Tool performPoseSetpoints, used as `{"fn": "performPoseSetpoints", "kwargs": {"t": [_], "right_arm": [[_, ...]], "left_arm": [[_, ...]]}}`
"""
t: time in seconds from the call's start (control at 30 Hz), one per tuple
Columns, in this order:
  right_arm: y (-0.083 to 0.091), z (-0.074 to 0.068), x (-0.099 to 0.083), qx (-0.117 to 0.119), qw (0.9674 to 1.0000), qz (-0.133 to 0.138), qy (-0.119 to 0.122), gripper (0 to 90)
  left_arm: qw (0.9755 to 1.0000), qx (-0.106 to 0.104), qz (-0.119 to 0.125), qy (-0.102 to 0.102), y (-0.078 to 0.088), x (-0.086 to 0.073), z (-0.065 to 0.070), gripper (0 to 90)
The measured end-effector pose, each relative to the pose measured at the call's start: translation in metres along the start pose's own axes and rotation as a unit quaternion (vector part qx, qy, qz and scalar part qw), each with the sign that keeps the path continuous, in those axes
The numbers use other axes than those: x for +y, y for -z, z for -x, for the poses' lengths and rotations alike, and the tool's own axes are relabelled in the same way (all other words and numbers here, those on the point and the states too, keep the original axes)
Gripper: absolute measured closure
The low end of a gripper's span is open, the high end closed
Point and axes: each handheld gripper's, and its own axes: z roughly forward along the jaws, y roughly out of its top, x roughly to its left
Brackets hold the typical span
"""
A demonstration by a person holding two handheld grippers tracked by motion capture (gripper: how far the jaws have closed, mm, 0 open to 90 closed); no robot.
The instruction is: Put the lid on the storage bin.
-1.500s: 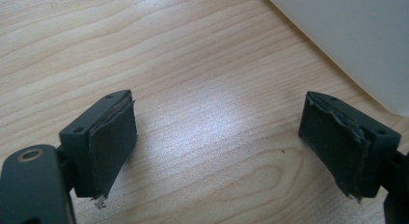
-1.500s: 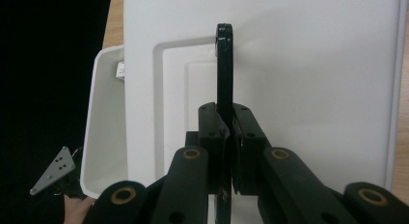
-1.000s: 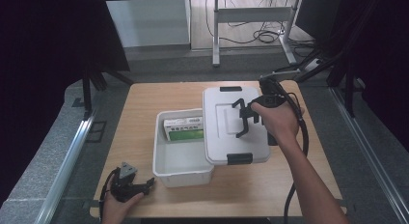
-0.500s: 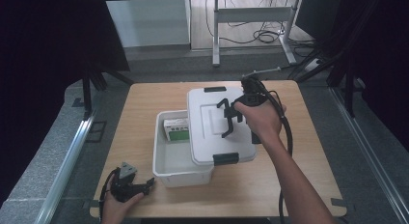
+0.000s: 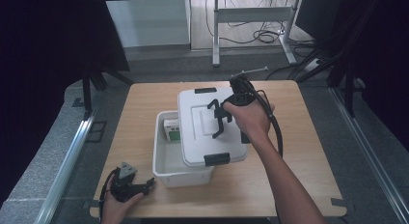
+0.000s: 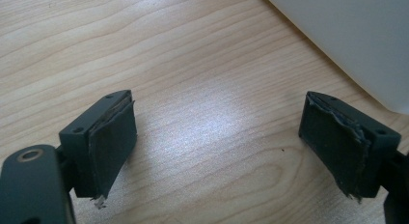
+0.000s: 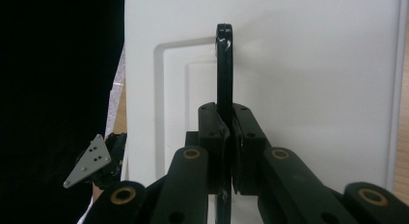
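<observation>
A white lid (image 5: 200, 125) with black clips hangs tilted over the right part of a white bin (image 5: 166, 168). My right gripper (image 5: 223, 115) is shut on the lid's black handle (image 5: 217, 121). In the right gripper view the jaws pinch that handle (image 7: 223, 64) edge-on against the white lid (image 7: 313, 64). A green and white box (image 5: 172, 132) lies in the bin's far left corner, partly hidden by the lid. My left gripper (image 5: 144, 184) rests open near the table's front left edge, its jaws (image 6: 217, 142) wide apart over bare wood beside the bin's wall (image 6: 347, 31).
The wooden table (image 5: 299, 151) has bare room to the right of the bin and along its left side. Dark curtains stand on both sides. A metal frame and cables lie on the floor beyond the far edge.
My right gripper has carried the lid to the left, from beside the bin to over its right part. The left gripper has stayed put.
</observation>
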Motion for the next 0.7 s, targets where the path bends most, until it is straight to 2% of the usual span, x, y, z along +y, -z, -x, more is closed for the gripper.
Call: {"fn": "performPoseSetpoints", "kwargs": {"t": [0.7], "right_arm": [[-0.024,-0.019,0.003,0.0,0.9999,-0.017,0.001,84.7]], "left_arm": [[1.0,-0.001,0.0,-0.002,0.0,0.0,0.0,13.1]]}}
